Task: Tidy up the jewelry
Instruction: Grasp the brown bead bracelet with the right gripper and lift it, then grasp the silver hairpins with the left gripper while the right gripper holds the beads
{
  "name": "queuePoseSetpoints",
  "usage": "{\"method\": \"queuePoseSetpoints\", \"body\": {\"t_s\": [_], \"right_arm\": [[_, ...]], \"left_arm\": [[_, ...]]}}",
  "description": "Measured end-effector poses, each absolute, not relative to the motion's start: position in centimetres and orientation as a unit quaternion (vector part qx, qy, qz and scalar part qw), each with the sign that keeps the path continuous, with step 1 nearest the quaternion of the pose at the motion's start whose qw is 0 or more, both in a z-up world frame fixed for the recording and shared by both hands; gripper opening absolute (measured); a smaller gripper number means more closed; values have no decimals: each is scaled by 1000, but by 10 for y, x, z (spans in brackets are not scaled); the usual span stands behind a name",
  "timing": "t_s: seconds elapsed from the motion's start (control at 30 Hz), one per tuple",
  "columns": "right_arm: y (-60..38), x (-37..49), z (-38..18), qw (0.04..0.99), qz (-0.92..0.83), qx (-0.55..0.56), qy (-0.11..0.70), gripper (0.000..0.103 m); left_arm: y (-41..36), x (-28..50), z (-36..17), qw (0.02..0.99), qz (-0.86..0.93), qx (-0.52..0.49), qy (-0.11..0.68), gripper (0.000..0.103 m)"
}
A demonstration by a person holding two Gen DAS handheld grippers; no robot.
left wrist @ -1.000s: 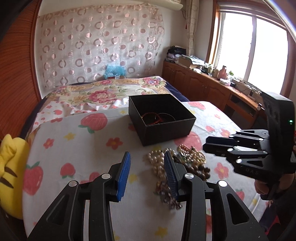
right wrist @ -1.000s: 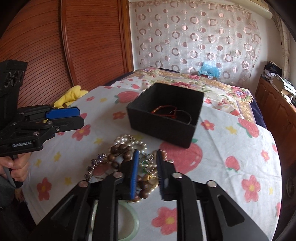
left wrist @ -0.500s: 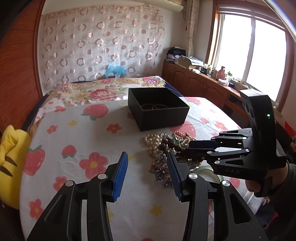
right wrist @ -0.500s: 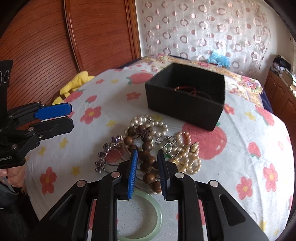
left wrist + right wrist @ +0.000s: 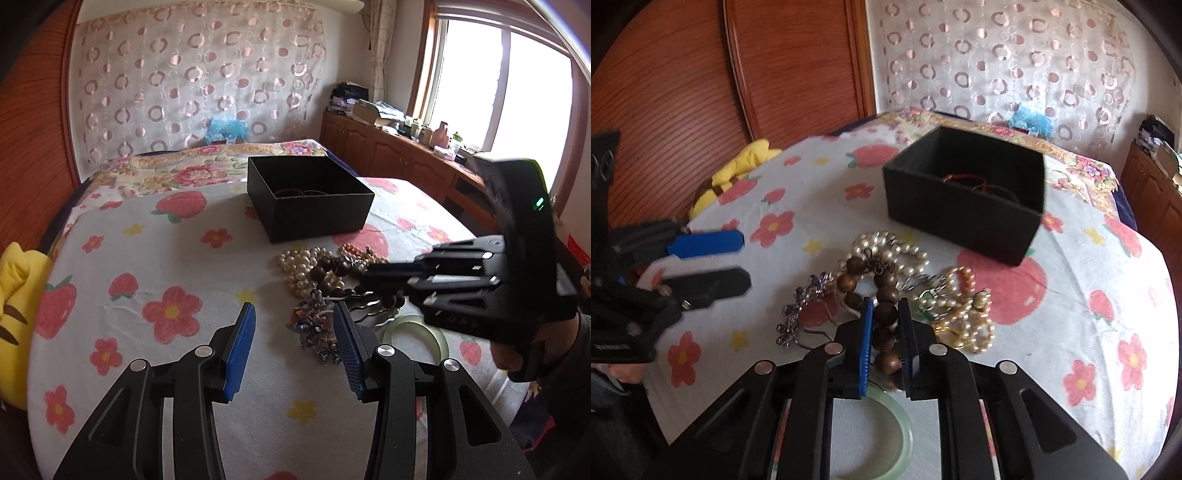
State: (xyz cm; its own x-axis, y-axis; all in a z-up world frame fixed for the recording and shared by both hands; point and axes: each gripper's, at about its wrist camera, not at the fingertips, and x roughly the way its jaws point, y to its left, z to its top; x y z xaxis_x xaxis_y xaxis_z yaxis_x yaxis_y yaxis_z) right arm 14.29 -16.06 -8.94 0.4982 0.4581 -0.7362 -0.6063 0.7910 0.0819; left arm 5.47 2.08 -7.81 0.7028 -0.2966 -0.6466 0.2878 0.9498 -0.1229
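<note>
A black open box stands on the flowered cloth with red cord bracelets inside. In front of it lies a heap: pearl strands, a wooden bead bracelet, a purple rhinestone piece, gold and pearl chains and a pale green bangle. My right gripper is down in the heap, its jaws closing, both pads against the wooden beads. My left gripper hovers open and holds nothing, just left of the rhinestone piece.
A yellow plush toy lies at the table's left edge. A bed with a floral cover sits behind the table. Wooden cabinets run under the window on the right, and a wooden wardrobe stands at the left.
My right gripper dropped onto the heap and narrowed around the wooden beads. My left gripper drew back from the box, sank a little and opened slightly.
</note>
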Motion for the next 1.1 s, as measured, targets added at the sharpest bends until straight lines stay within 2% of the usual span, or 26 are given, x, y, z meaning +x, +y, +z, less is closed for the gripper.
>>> {"method": "queuePoseSetpoints", "body": {"t_s": [0.37, 1.1], "right_arm": [[-197, 136, -51, 893, 277, -75, 347, 15], [-210, 135, -61, 895, 264, -73, 352, 15]], "left_arm": [[12, 74, -95, 903, -182, -24, 389, 42], [1, 93, -112, 888, -178, -35, 423, 40]]}}
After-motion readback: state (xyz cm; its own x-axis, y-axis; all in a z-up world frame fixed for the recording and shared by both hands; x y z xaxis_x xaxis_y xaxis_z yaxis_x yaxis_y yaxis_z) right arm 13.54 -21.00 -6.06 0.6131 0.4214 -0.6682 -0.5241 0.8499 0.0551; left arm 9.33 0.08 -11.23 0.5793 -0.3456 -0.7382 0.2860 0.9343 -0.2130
